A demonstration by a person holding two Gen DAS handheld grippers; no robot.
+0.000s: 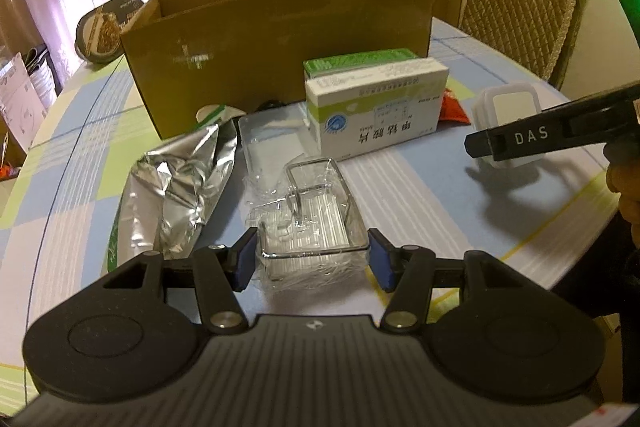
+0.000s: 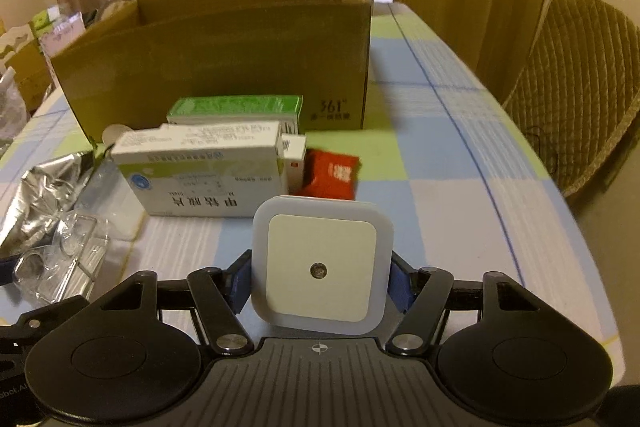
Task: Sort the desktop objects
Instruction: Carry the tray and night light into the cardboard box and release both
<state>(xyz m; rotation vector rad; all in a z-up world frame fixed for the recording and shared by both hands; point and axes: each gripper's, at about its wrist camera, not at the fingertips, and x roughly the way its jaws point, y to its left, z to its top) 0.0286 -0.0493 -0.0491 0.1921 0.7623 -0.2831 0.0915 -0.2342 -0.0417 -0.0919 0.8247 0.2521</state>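
Two grips: right gripper [image 2: 320,279] pinches night-light [image 2: 320,263]; left gripper [image 1: 312,259], jaws spread, flanks clear tray [image 1: 316,223] (flimsy — close gently). Lift both over box [image 2: 216,59] rim, upper frame.

A checked table [image 1: 420,187] in blue, green and white carries a cardboard box [image 1: 280,39], two medicine cartons [image 1: 376,107], a foil bag [image 1: 176,187], clear plastic packaging [image 1: 312,219] and a red packet [image 2: 330,175].
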